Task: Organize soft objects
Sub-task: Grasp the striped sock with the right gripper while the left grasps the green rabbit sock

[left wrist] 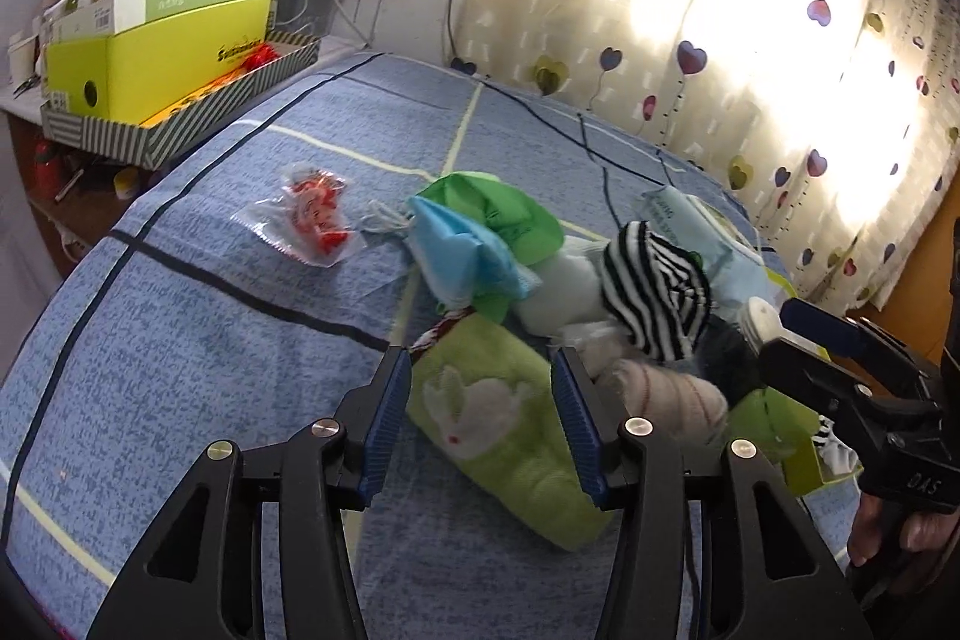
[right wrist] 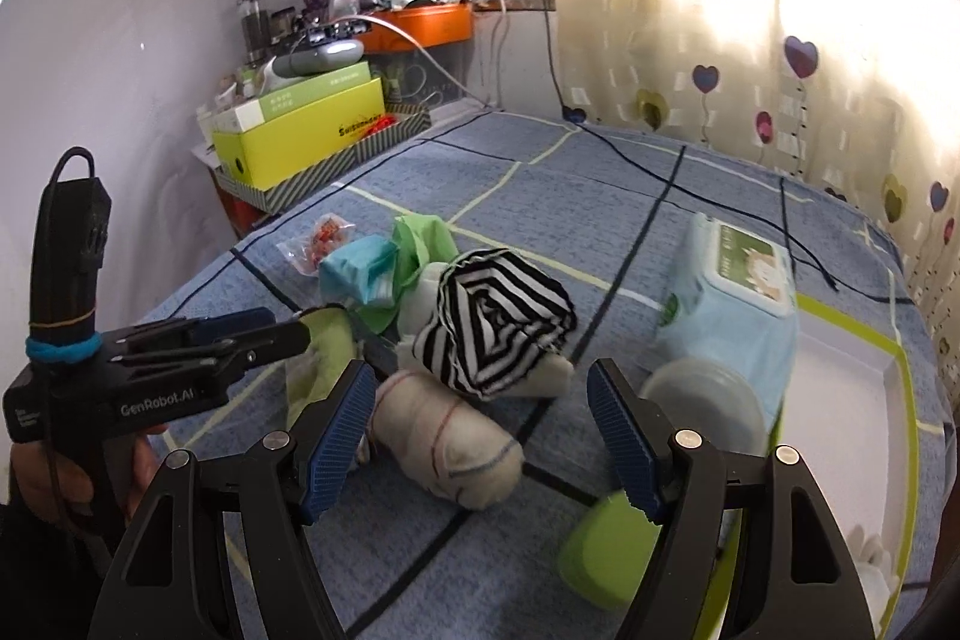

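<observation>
A pile of soft things lies on the blue checked bed (left wrist: 210, 328). My left gripper (left wrist: 483, 424) is open, its jaws on either side of a green towel with a white rabbit (left wrist: 498, 430). Beside it lie a black-and-white striped cloth (left wrist: 660, 292), a cream rolled sock (left wrist: 666, 394), and green and blue fabric bags (left wrist: 474, 232). My right gripper (right wrist: 480, 436) is open above the cream sock (right wrist: 444, 436), with the striped cloth (right wrist: 498, 322) just beyond. The left gripper shows at the left of the right wrist view (right wrist: 240, 340).
A wet-wipes pack (right wrist: 738, 292) and a round white lid (right wrist: 702, 400) sit by a white tray with green rim (right wrist: 840, 376). A green container (right wrist: 606, 556) lies near. A clear packet with red sweets (left wrist: 306, 214) lies left. A cluttered side table with a yellow box (left wrist: 156, 58) stands beyond the bed.
</observation>
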The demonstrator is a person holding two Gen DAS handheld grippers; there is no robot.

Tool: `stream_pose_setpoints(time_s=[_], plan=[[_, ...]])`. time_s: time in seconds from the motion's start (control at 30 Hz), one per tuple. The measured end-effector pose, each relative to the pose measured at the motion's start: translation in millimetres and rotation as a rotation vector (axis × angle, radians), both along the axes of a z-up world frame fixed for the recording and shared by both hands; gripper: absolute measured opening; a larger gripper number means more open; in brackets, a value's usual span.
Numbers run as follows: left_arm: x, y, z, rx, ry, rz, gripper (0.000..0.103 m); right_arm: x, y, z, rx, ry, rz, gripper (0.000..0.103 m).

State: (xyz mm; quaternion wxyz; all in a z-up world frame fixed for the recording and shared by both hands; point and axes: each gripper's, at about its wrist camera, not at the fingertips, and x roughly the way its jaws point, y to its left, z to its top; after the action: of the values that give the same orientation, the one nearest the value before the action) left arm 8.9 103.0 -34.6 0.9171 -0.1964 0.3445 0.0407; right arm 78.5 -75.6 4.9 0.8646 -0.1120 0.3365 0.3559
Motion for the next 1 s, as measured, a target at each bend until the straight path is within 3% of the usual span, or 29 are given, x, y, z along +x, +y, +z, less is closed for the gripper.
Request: stream_pose_setpoints(time_s=[0.33,0.57,0.63,0.67,0.7,0.8,1.0], plan=[[5.7,7.4,-18.9,-0.054,0.071,-0.012,0.05,32.1,44.5,-20.3,-0.099,0.031,-0.018,0.073],[7.4,5.6,-22.2,-0.077,0.083,-0.03,0.05,45.2,52.9,-33.0,-0.141,0.051,-0.039,0.072],[8.8,2.9,-23.6,-0.083,0.091,-0.038,0.05,44.2,53.0,-33.1,-0.134,0.054,-0.029,0.047],[9.8,1.5,-24.4,-0.087,0.093,-0.043,0.05,43.3,52.7,-32.8,-0.137,0.049,-0.025,0.029],[10.7,0.2,-25.2,-0.092,0.096,-0.047,0.05,41.8,52.0,-32.3,-0.137,0.043,-0.023,0.02],[13.4,-2.1,-28.0,-0.119,0.105,-0.053,0.05,36.7,46.4,-26.2,-0.105,0.028,-0.012,0.008],[18.5,-7.1,-28.4,-0.15,0.112,-0.044,0.05,23.4,32.8,-12.3,-0.04,0.001,0.004,0.008]])
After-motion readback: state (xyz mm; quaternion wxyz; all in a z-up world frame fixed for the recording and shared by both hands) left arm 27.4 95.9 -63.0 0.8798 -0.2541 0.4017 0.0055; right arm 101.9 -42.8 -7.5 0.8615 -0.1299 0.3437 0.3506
